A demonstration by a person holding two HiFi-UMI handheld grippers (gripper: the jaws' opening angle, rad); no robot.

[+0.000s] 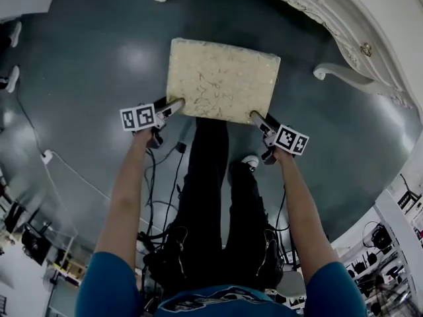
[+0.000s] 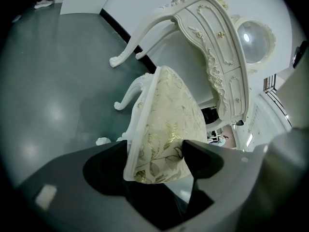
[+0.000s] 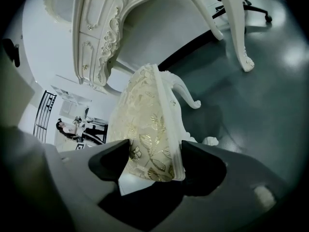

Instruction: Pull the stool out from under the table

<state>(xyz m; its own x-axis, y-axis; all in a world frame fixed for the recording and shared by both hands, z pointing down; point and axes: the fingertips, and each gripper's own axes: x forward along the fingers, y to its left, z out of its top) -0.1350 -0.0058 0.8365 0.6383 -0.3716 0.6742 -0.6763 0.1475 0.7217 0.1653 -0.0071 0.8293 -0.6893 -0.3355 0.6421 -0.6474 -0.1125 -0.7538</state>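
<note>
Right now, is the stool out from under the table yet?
Looks mostly done: the stool stands on the floor, apart from the table. In hand: the left gripper and right gripper clamp its near corners. Left: letting go.

Blue short sleeves (image 1: 106, 282), black trousers (image 1: 205, 177), one white shoe (image 1: 250, 160). Dark grey left tongs (image 1: 177, 104) and right tongs (image 1: 254, 116) each carry a white cube (image 1: 137, 117) printed with black square markers. Black cables (image 1: 173, 191) dangle at seven o'clock.
</note>
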